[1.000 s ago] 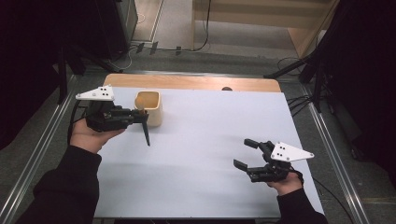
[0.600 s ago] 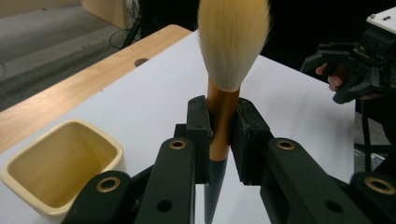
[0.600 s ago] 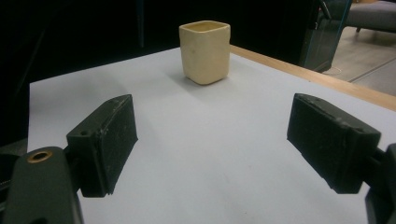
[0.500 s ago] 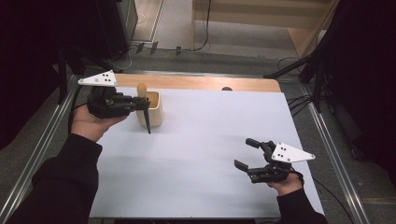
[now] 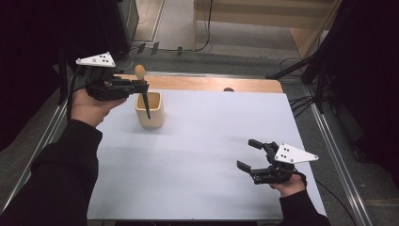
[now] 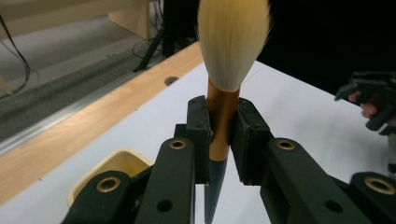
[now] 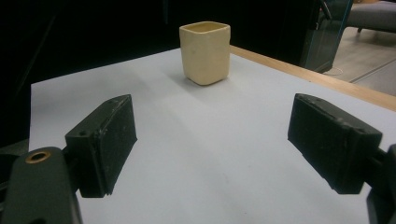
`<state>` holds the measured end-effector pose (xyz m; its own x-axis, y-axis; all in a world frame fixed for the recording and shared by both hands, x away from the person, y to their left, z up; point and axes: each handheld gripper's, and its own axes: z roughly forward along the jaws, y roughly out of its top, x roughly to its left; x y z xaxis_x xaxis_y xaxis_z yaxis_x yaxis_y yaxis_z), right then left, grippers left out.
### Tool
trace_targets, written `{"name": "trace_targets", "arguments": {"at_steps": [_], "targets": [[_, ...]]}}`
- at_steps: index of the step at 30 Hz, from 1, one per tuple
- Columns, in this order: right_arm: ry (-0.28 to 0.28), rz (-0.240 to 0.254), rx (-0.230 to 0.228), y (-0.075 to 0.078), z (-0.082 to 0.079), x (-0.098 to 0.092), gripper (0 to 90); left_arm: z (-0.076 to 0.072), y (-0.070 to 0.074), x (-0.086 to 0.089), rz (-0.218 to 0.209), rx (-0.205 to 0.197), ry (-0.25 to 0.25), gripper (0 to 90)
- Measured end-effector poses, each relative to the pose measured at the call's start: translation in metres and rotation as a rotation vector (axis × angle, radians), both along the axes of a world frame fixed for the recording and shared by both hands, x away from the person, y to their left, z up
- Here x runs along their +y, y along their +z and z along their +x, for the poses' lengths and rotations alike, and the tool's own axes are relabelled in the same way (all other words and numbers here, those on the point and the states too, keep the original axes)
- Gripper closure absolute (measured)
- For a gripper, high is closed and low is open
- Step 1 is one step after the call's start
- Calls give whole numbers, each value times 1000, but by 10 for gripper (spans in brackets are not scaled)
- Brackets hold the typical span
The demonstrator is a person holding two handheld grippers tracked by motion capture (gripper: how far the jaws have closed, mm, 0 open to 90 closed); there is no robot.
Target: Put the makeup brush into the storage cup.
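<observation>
Left gripper (image 5: 141,86) moves up and toward the desk's far edge, carrying the brush (image 5: 143,94) with it. Before, the brush hangs in front of the cup (image 5: 149,110), tip by the desk beside it; now it stands near upright over the cup, bristles up, dark handle tip over the cup's opening. The person's left forearm reaches further in.

Black two-jaw left tool (image 5: 141,86), grey three-cornered plate, brass-ringed screws, dark sleeves, matching right tool (image 5: 248,155)
</observation>
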<state>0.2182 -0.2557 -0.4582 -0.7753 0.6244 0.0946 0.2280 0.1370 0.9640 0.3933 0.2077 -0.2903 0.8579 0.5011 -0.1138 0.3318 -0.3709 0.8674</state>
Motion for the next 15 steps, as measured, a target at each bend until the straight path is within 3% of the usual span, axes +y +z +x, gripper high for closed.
{"name": "trace_targets", "arguments": {"at_steps": [6, 15], "targets": [[6, 0, 2, 0, 0, 1, 164, 9, 6, 1, -6, -24, 24, 792], [8, 3, 0, 0, 0, 2, 164, 25, 0, 3, -1, -37, 69, 792]]}}
